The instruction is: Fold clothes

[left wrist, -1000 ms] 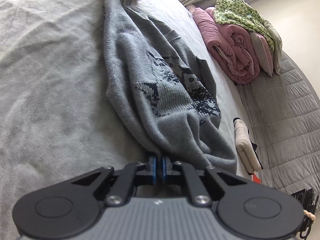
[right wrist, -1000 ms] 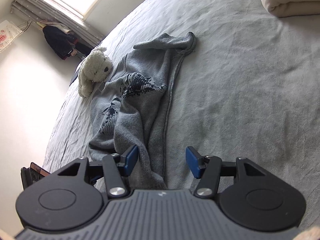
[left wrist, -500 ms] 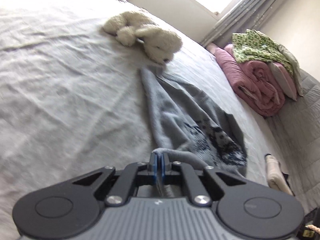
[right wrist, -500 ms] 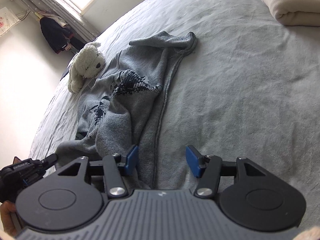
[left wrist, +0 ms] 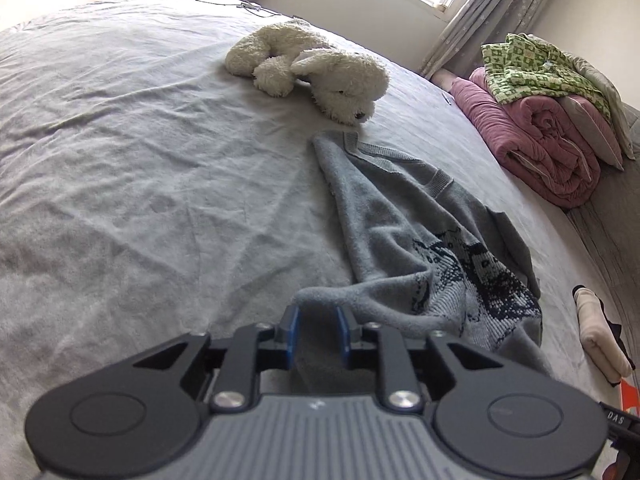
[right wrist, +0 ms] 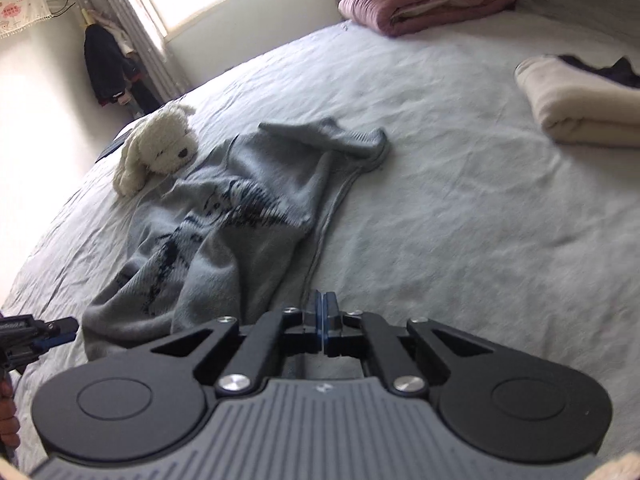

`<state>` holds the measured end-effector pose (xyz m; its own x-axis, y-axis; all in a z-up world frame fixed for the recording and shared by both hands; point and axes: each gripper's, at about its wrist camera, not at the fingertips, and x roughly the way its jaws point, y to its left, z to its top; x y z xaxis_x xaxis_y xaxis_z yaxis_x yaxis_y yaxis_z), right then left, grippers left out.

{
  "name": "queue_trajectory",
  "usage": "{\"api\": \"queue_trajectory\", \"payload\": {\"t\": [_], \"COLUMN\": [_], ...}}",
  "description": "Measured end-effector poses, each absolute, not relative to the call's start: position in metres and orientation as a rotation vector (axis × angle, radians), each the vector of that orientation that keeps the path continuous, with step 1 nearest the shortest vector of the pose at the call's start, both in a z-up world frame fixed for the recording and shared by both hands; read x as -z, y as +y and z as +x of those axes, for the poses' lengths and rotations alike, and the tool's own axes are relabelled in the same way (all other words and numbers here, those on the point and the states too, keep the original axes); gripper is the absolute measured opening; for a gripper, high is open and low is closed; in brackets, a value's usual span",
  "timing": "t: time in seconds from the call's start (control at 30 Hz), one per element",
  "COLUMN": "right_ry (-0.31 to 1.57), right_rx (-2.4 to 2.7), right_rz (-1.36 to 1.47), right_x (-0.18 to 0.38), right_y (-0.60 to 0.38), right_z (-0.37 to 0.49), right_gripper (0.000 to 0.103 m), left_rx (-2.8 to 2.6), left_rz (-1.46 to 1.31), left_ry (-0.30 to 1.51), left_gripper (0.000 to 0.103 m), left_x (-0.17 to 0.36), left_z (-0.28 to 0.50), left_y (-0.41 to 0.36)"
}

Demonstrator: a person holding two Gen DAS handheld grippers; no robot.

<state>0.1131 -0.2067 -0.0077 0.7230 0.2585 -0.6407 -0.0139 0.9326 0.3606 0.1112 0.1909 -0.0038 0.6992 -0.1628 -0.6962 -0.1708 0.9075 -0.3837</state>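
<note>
1. Left gripper [left wrist: 316, 330]: jaws opening, part-way apart; a fold of the sweater [left wrist: 404, 240] lies between the pads, and whether they press on it cannot be told.
2. Right gripper [right wrist: 322, 320]: jaws closed, pads together at the sweater's near edge; whether cloth is pinched cannot be told.
3. Sweater: crumpled on the bed [left wrist: 140, 184].
4. Toy dog [left wrist: 320, 70]: just beyond the sweater's far end.
5. Quilt [left wrist: 536, 140]: rolled, at the bed's far side.

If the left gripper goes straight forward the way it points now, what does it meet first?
Most likely the grey knitted sweater: a fold already lies between the opening jaws of the left gripper. Beyond it lies the grey bed sheet; depth is unclear.
</note>
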Motion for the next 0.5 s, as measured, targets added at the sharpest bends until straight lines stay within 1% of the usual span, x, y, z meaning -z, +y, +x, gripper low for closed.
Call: {"api": "queue_trajectory", "payload": {"t": [0.03, 0.1, 0.17, 0.23, 0.27, 0.33, 0.4, 0.43, 0.47, 0.5], "right_ry": [0.738, 0.757, 0.780, 0.809, 0.814, 0.824, 0.851, 0.864, 0.875, 0.866], "right_rx": [-0.141, -0.165, -0.193, -0.225, -0.238, -0.264, -0.285, -0.296, -0.304, -0.291], "right_rz": [0.341, 0.394, 0.449, 0.463, 0.462, 0.457, 0.405, 0.379, 0.350, 0.293], "right_x": [0.005, 0.007, 0.012, 0.016, 0.017, 0.020, 0.026, 0.028, 0.031, 0.030], "right_y": [-0.211, -0.221, -0.224, -0.218, -0.214, -0.206, -0.193, -0.186, -0.180, -0.174], "right_z": [0.113, 0.116, 0.117, 0.119, 0.119, 0.121, 0.120, 0.120, 0.119, 0.117], "right_gripper": [0.001, 0.012, 0.015, 0.019, 0.032, 0.048, 0.048, 0.039, 0.026, 0.021], "left_rx": [-0.001, 0.002, -0.002, -0.002, 0.002, 0.012, 0.016, 0.016, 0.017, 0.018], "left_rz": [-0.450, -0.447, -0.441, -0.440, -0.441, -0.440, -0.437, -0.434, -0.431, -0.428], "left_ry": [0.810, 0.827, 0.847, 0.862, 0.867, 0.879, 0.891, 0.897, 0.903, 0.911], "left_gripper": [0.034, 0.036, 0.042, 0.045, 0.046, 0.047, 0.048, 0.048, 0.048, 0.048], "left_x": [0.005, 0.007, 0.009, 0.011, 0.012, 0.013, 0.015, 0.016, 0.018, 0.020], "left_z": [0.111, 0.113, 0.114, 0.114, 0.113, 0.113, 0.114, 0.115, 0.116, 0.117], "left_y": [0.191, 0.189, 0.187, 0.186, 0.186, 0.184, 0.182, 0.181, 0.180, 0.179]}}
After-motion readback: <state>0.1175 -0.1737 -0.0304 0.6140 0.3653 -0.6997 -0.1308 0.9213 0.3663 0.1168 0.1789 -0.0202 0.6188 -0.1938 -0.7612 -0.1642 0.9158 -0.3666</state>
